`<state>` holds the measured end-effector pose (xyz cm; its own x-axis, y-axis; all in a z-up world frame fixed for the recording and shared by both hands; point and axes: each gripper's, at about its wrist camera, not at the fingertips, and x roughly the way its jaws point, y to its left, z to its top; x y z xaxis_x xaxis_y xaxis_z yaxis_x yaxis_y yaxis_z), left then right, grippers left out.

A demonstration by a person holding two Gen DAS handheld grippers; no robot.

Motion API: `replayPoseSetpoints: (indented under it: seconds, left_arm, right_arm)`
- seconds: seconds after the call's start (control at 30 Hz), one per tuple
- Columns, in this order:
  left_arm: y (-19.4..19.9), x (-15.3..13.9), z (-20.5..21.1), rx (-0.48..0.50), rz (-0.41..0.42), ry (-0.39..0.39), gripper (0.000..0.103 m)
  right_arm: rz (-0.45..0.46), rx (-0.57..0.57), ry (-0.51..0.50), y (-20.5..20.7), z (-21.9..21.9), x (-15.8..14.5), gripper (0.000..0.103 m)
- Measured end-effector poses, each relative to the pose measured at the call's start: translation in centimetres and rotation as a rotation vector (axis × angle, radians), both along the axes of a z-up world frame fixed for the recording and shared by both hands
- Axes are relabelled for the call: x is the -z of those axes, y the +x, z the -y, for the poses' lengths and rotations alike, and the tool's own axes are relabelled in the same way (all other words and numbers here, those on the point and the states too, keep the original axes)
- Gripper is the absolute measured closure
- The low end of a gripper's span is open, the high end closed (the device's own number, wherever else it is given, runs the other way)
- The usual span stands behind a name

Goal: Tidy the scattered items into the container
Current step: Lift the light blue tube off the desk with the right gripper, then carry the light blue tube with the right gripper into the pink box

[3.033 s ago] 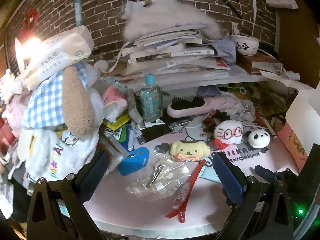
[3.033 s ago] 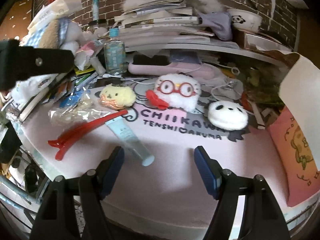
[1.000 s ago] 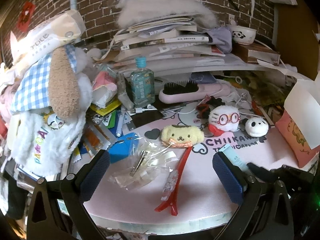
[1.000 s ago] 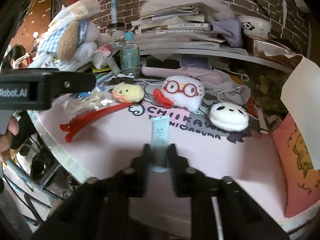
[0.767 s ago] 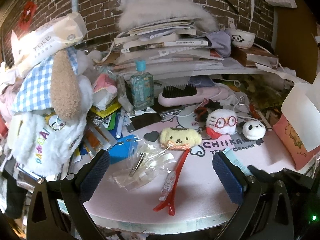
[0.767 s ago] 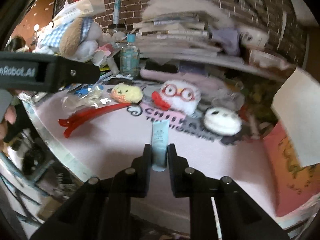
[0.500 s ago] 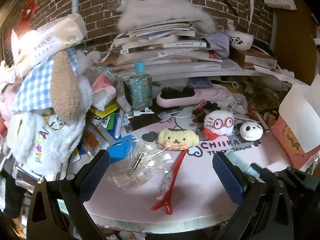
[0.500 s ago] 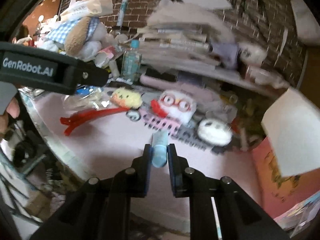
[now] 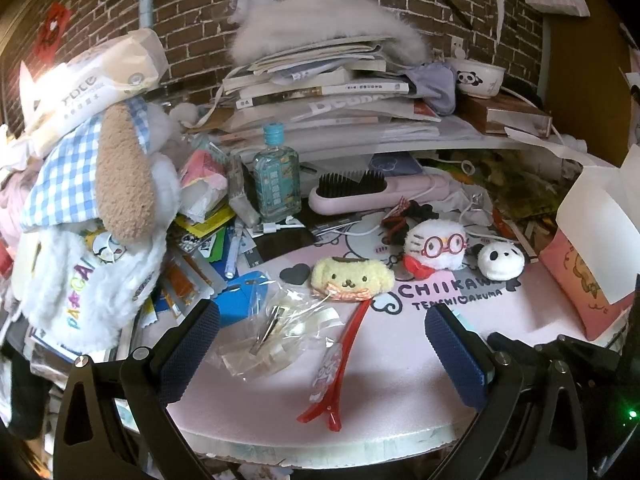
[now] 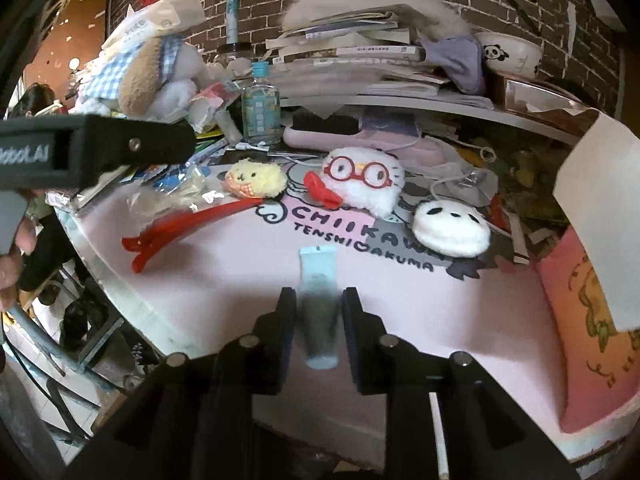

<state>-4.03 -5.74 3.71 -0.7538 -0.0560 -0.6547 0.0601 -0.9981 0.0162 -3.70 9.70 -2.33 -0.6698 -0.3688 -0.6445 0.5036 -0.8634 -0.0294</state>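
Note:
My right gripper point(image 10: 319, 310) is shut on a pale blue tube point(image 10: 318, 268), held just above the pink mat point(image 10: 224, 280). My left gripper point(image 9: 320, 332) stands open over the mat's front. Under it lie a red hair clip point(image 9: 340, 364) and a clear plastic bag point(image 9: 280, 332). Behind them sit a yellow plush point(image 9: 352, 278), a white plush with red glasses point(image 9: 436, 248) and a panda plush point(image 9: 500, 260). The pink container point(image 10: 580, 292) with a white flap stands at the right edge.
A stuffed dog point(image 9: 100, 208), a glass bottle point(image 9: 276, 176), a pink hairbrush point(image 9: 372, 196) and stacked books point(image 9: 320, 96) crowd the back and left. A hand point(image 10: 12, 256) holds the left gripper's body point(image 10: 100, 148) at the left of the right wrist view.
The right gripper went from open to shut on the blue tube, then lifted it off the mat and swung it slightly. The left gripper stayed open and shifted little.

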Motion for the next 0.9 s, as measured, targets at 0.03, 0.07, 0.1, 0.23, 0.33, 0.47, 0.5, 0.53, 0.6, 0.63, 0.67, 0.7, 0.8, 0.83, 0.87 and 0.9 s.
replayPoseSetpoints:
  seconds: [0.03,0.07,0.1,0.23,0.33,0.47,0.5,0.53,0.6,0.63,0.67,0.7,0.8,0.83,0.87,0.9]
  left_arm:
    - [0.0,0.0,0.0,0.0,0.001,-0.002,0.0]
    - [0.0,0.0,0.0,0.0,0.0,-0.001,0.0]
    - [0.0,0.0,0.0,0.0,0.0,0.001,0.0]
    - [0.1,0.0,0.0,0.006,-0.003,0.006,0.0]
    - [0.1,-0.2,0.2,-0.002,-0.007,0.007,0.0]
    - [0.5,-0.6,0.7,-0.015,-0.025,0.028,0.0]
    - [0.7,-0.7,0.8,-0.016,-0.031,0.034,0.0]
    - [0.8,-0.9,0.9,-0.018,-0.038,0.041,0.0]
    - [1.0,-1.4,1.0,-0.022,-0.051,0.05,0.0]
    - [1.1,-1.6,1.0,-0.024,-0.058,0.053,0.0]
    - [1.2,-1.9,1.0,-0.026,-0.066,0.059,0.0]
    - [1.2,-2.1,1.1,-0.026,-0.073,0.065,0.0]
    - [1.5,-2.7,1.0,-0.019,-0.095,0.09,0.0]
    - [1.6,-2.9,0.9,-0.015,-0.101,0.099,0.0]
    - [1.6,-3.1,0.8,-0.01,-0.106,0.106,0.0]
    - [1.6,-3.3,0.6,-0.003,-0.109,0.111,0.0]
  right_arm:
    - [0.001,-0.005,0.001,0.0,0.1,0.0,0.088]
    - [0.0,-0.008,0.005,0.0,0.2,0.0,0.088]
    - [-0.008,-0.007,0.013,0.2,0.3,0.0,0.088]
    - [-0.061,0.0,0.049,1.0,0.5,-0.2,0.088]
    - [-0.138,0.005,0.1,1.7,0.8,-0.8,0.088]
    - [-0.246,0.012,0.185,2.6,1.5,-1.9,0.088]
    - [-0.268,0.015,0.204,2.8,1.6,-2.2,0.088]
    - [-0.294,0.02,0.229,2.9,1.7,-2.6,0.088]
    - [-0.337,0.031,0.274,3.1,1.9,-3.4,0.088]
    - [-0.35,0.037,0.289,3.2,1.9,-3.8,0.088]
    - [-0.364,0.046,0.305,3.1,1.8,-4.2,0.088]
    - [-0.373,0.056,0.317,3.0,1.7,-4.6,0.088]
    - [-0.394,0.097,0.351,2.6,1.2,-5.9,0.088]
    - [-0.397,0.112,0.358,2.5,0.9,-6.2,0.088]
    - [-0.399,0.127,0.365,2.3,0.6,-6.6,0.088]
    - [-0.4,0.14,0.371,2.1,0.3,-6.9,0.088]
